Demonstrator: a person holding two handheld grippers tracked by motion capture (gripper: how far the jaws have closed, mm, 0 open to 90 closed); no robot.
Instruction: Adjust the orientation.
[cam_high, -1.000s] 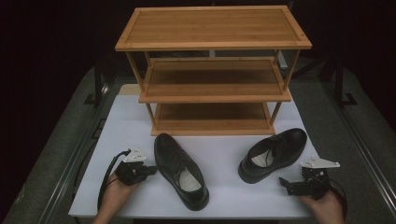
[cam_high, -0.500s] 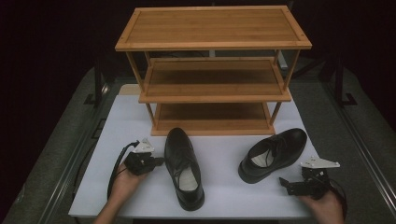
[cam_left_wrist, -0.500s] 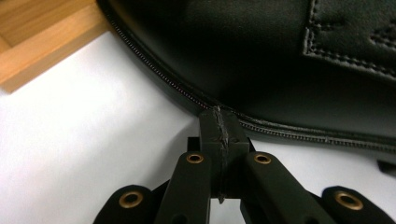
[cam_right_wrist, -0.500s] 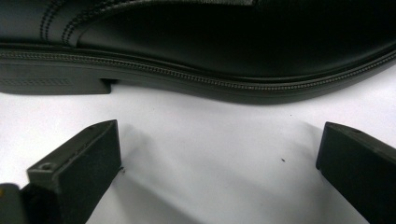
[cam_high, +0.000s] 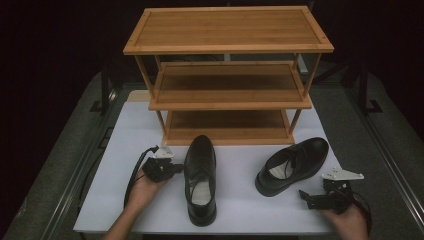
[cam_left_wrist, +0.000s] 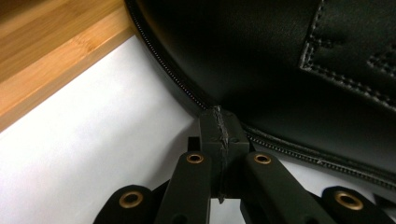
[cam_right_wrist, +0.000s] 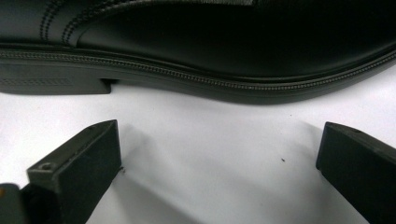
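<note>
- Our left gripper (cam_high: 172, 168), jaws clenched empty, touches the left shoe (cam_high: 200, 176) mid-surface.
- Our right gripper (cam_high: 311, 198), jaws released, rests near the white surface's (cam_high: 120, 150) front right corner, beside the right shoe (cam_high: 292, 163).
- Wooden rack (cam_high: 227, 75) along the back edge; dark room.

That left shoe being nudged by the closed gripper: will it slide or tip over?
Probably slide: the left shoe sits flat on its sole on the smooth white table. Its polished leather looks stiff, so the shut left gripper at the welt should turn it, not dent it.
</note>
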